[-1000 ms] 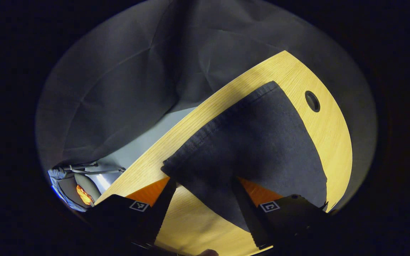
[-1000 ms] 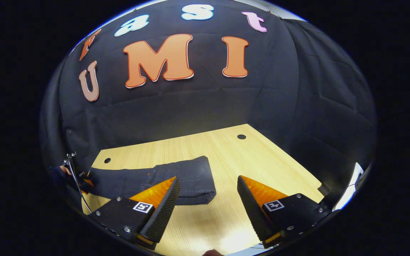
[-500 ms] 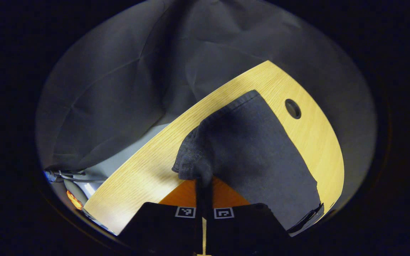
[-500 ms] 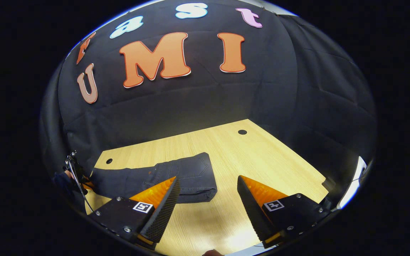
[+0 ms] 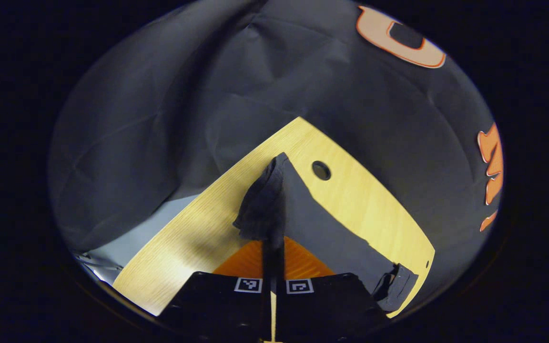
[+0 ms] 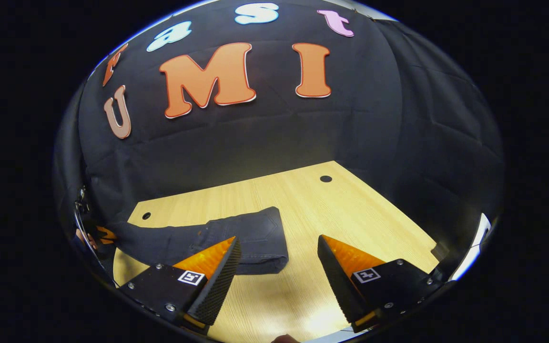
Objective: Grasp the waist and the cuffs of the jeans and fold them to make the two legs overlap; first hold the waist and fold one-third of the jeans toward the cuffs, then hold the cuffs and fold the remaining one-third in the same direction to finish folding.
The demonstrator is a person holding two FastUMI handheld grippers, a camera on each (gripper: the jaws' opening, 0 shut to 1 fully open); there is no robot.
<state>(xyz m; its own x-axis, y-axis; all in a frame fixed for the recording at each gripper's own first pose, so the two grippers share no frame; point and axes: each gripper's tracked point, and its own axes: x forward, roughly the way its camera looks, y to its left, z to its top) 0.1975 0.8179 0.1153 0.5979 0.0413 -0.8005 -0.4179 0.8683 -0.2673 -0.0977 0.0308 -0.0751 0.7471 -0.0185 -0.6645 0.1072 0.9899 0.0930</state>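
Observation:
Dark jeans lie on the wooden table, legs overlapped, with the waist part folded over at the right end. In the left gripper view my left gripper is shut on the cuffs of the jeans, which hang bunched and raised off the table; the leg slopes back down to the tabletop. That gripper also shows small at the far left of the right gripper view. My right gripper hovers open above the table, just right of the folded waist end, with nothing between its fingers.
The table has round cable holes near its back edge. Black cloth walls close in behind and on both sides. Bare wood stretches to the right of the jeans. Pale floor shows beyond the table's left edge.
My left gripper closed on the cuffs, then lifted them off the table, so the leg end now rises. The right gripper stayed open and almost still.

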